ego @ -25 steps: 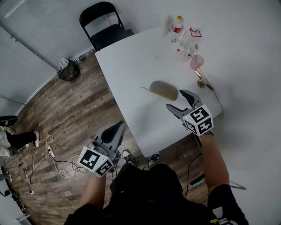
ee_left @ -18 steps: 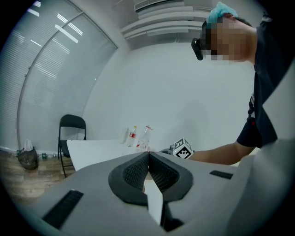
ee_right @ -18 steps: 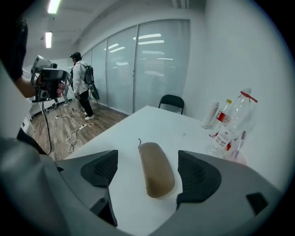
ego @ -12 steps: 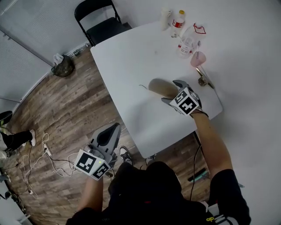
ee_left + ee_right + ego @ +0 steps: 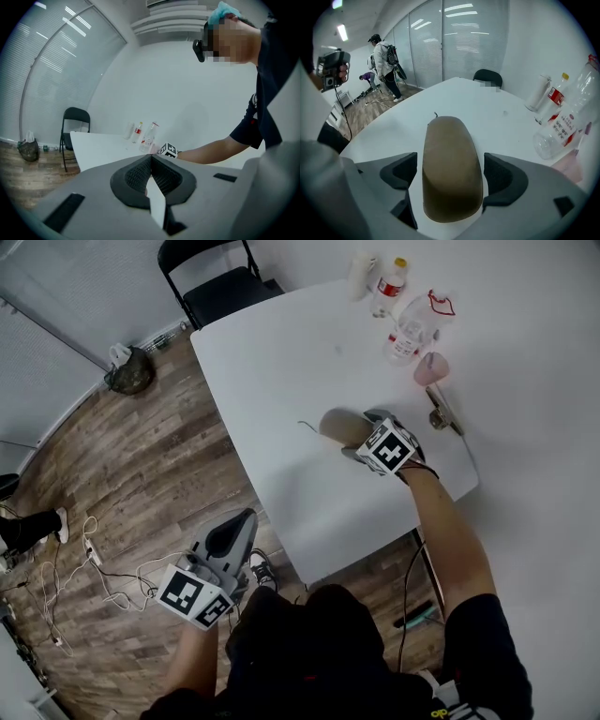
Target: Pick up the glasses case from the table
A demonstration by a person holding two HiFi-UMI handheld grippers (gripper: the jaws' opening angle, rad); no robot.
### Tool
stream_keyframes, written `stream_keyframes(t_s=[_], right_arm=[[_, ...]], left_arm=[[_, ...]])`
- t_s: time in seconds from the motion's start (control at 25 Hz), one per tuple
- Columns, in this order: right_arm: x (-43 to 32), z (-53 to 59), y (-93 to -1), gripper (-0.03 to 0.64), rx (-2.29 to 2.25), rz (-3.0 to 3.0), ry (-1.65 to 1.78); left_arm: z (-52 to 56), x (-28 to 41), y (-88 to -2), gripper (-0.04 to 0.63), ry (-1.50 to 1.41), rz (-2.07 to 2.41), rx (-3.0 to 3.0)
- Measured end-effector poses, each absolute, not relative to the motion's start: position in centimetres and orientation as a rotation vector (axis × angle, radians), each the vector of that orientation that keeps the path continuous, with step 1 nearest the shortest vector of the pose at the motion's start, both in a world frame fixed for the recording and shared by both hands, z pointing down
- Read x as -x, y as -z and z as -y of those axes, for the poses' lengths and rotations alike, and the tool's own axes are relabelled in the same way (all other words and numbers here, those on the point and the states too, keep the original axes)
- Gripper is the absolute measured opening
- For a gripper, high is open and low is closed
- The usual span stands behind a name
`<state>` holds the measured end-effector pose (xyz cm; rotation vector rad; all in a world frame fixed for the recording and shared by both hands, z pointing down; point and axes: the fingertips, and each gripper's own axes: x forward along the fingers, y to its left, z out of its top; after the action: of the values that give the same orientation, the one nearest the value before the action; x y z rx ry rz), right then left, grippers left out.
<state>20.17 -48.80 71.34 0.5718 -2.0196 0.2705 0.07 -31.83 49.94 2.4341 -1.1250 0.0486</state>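
Observation:
The glasses case [image 5: 337,426] is a tan, rounded oblong lying flat on the white table [image 5: 281,362]. My right gripper [image 5: 364,434] points steeply down over the case's near end. In the right gripper view the case [image 5: 451,159] lies between the two dark pads [image 5: 502,176], with a gap on each side. The right gripper's [image 5: 451,174] jaws are opening and do not press on it. My left gripper [image 5: 236,524] hangs off the table's left edge above the wooden floor. In the left gripper view the left gripper's [image 5: 151,165] pads meet with nothing between them.
Two plastic bottles [image 5: 405,326], a pink cup [image 5: 431,368] and a metal object [image 5: 441,414] stand along the table's far right side. A black folding chair [image 5: 216,287] is at the far corner. Cables [image 5: 75,559] and a bag [image 5: 127,377] lie on the floor.
My right gripper has dropped from above the table's near edge toward the case and now straddles its end, jaws wider. The left gripper has sunk a little.

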Motion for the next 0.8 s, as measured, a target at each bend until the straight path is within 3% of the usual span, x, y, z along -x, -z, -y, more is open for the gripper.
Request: stream_keyframes(t_s=[0.8], right_arm=[[-19.9,49.0,-70.0,0.408,-0.760,2.086,-0.393]], left_arm=[[31.2,1.6,-49.5,0.020,-0.080,1.135,-2.442]])
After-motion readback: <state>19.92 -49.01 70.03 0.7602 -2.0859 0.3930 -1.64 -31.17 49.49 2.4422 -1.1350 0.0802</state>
